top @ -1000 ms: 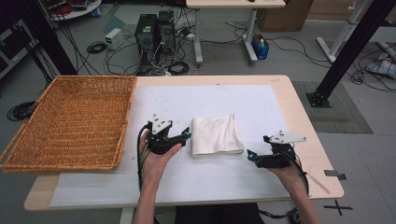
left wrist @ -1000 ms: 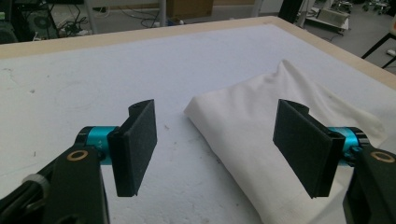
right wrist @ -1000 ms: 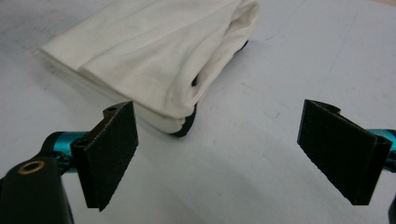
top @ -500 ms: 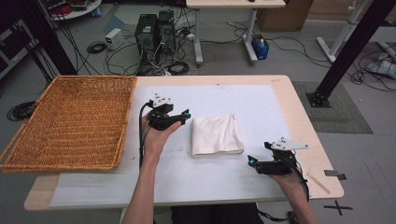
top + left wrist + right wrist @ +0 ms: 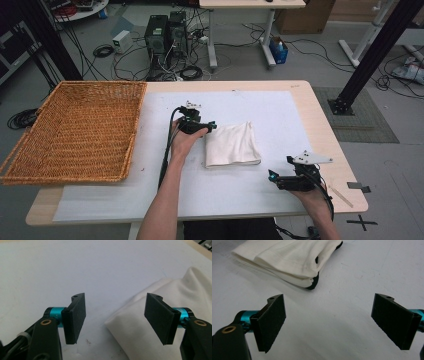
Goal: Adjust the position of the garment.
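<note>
A folded cream cloth [image 5: 232, 145] lies on the white mat [image 5: 150, 180] in the middle of the table. My left gripper [image 5: 210, 125] sits at the cloth's far left corner, pointing right. In the left gripper view the left gripper [image 5: 116, 317] is open, its jaws have just been closing a little, and the cloth [image 5: 175, 290] has a corner lying between them with the pads clear of it. My right gripper [image 5: 272, 176] rests near the front right of the mat, open. In the right gripper view nothing is between its jaws [image 5: 332, 320], and the cloth [image 5: 287, 257] lies ahead, showing a black trim.
A large wicker basket [image 5: 65, 176] stands on the table's left side, overhanging the edge. The wooden table edge [image 5: 345, 165] runs close behind my right hand. Computers, cables and another desk are on the floor beyond.
My left gripper has moved away from me along the cloth's left edge to its far left corner. My right gripper has stayed near the front right.
</note>
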The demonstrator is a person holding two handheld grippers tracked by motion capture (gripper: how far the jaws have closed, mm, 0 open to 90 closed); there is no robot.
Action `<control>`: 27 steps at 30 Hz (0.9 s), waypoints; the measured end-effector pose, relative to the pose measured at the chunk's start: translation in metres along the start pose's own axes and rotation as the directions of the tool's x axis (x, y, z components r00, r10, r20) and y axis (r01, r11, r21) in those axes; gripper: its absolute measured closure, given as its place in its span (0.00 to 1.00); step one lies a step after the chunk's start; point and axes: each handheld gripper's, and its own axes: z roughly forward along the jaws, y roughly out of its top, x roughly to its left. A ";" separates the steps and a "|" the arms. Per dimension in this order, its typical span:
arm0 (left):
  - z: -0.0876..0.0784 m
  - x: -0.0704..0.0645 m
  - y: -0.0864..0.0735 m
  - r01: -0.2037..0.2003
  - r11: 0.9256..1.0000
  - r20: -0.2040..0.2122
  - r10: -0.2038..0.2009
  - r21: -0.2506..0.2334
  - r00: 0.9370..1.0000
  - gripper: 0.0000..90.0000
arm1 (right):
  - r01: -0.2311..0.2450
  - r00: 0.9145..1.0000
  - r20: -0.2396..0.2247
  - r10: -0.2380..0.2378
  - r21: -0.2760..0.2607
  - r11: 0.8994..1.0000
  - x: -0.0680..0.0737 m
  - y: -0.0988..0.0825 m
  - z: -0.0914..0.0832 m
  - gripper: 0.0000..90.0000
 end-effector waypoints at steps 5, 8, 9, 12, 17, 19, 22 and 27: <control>0.008 -0.002 -0.008 -0.001 0.999 -0.007 0.001 0.047 1.000 0.43 | -0.007 1.000 0.012 0.007 0.002 1.000 0.000 0.000 -0.001 0.14; 0.013 -0.004 -0.011 -0.006 0.998 -0.001 0.006 0.069 1.000 0.45 | -0.002 1.000 0.013 0.002 0.010 1.000 0.001 0.000 -0.001 0.14; 0.014 -0.005 -0.012 -0.016 0.997 -0.003 0.016 0.076 1.000 0.45 | -0.004 1.000 0.013 0.004 0.011 1.000 0.001 0.000 0.000 0.13; 0.015 -0.009 -0.014 -0.036 0.996 -0.008 0.037 0.085 0.999 0.51 | -0.008 1.000 0.021 0.008 0.017 1.000 0.002 0.000 0.000 0.14; 0.013 -0.011 -0.019 -0.038 0.997 -0.009 0.039 0.072 0.999 0.58 | -0.013 1.000 0.008 0.012 0.010 1.000 0.004 0.003 -0.001 0.14; 0.013 -0.011 -0.020 -0.041 0.996 0.004 0.041 0.074 0.999 0.65 | -0.013 1.000 -0.007 0.014 0.011 1.000 0.005 0.004 0.000 0.14; 0.012 -0.011 -0.021 -0.021 0.997 0.016 0.020 0.071 1.000 0.73 | -0.013 1.000 -0.019 0.013 0.014 1.000 0.005 0.006 0.001 0.14; 0.013 -0.010 -0.023 0.027 0.998 0.041 -0.029 0.056 0.999 0.86 | -0.042 0.999 -0.025 0.042 0.013 0.999 0.004 0.010 0.008 0.14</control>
